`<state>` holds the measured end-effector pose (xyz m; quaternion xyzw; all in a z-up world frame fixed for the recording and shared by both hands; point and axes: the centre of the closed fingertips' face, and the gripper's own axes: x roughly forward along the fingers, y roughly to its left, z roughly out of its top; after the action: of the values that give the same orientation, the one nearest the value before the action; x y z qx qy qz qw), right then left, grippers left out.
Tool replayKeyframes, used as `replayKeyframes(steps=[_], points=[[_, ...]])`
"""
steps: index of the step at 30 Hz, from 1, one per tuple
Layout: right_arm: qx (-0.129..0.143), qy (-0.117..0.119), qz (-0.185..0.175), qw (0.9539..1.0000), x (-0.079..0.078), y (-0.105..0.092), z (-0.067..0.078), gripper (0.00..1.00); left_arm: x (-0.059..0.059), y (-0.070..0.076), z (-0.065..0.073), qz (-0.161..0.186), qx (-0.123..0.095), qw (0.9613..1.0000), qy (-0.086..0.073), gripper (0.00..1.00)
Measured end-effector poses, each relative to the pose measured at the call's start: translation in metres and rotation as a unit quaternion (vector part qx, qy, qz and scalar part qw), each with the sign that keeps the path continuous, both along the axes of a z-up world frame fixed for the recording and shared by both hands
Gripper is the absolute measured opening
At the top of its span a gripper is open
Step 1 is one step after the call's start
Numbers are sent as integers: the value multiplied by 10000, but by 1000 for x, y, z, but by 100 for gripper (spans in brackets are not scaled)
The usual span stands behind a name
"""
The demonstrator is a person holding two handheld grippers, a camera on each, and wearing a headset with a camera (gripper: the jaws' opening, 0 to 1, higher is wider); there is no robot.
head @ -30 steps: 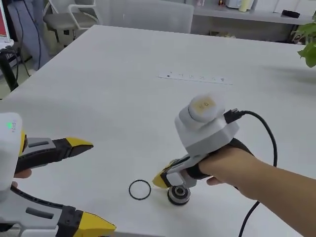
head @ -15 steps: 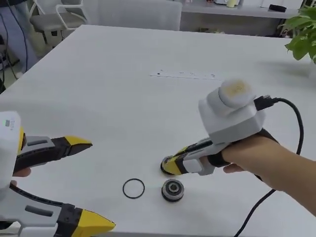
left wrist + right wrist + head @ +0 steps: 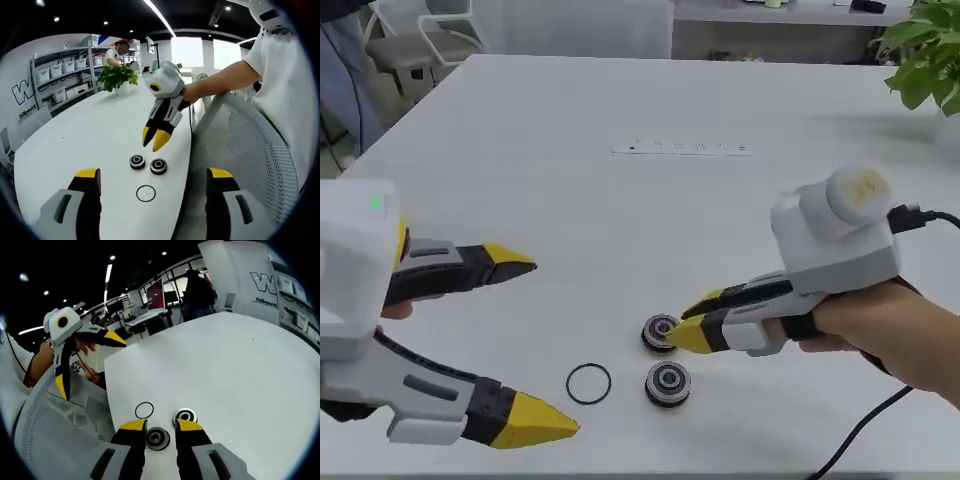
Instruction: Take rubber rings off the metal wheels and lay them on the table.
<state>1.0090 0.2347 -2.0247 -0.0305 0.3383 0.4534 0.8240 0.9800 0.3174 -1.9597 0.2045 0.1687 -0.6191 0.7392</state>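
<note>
Rubber ring, thin, black and round, is lying flat on the white surface, off any wheel. A small round metal wheel with a dark rim sits just beside the ring, and a second wheel like it is a bit further from the ring. Right claw is narrow, holding nothing, tips by that second wheel. Left claw gapes wide and empty on the ring's opposite side.

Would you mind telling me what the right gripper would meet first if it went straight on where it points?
Probably the metal wheel framed between its jaws; the right gripper seems to hover above it, so depth is uncertain.
</note>
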Motion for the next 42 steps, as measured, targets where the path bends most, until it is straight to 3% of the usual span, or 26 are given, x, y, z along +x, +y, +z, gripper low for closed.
replayKeyframes(steps=[5,10,14,18,24,29,37,41,42], points=[[-69,-65,202,9998,-7,-4,-9,22,3,-21,11,-248,-34,9996,-156,79],[-460,-47,557,9974,-19,-9,-28,23,7,-40,8,-396,-57,9990,-218,73],[-683,81,715,9951,-25,-10,-42,22,6,-52,7,-565,-67,9981,-220,66],[-794,25,822,9934,-26,-10,-46,23,5,-68,6,-687,-164,9973,-200,66],[-881,-106,876,9922,-26,-8,-51,28,9,-91,4,-714,-516,9961,-60,61],[-883,-159,928,9916,-25,-5,-53,27,16,-100,-16,-652,-528,9965,-17,55],[-850,-184,903,9921,-23,-5,-55,26,23,-97,-48,-433,-411,9982,16,41],[-781,-183,902,9927,-23,-3,-54,25,24,-89,-66,-358,-252,9990,21,37],[-777,-179,899,9928,-23,-3,-55,25,23,-85,-75,-340,-76,9994,74,37]])
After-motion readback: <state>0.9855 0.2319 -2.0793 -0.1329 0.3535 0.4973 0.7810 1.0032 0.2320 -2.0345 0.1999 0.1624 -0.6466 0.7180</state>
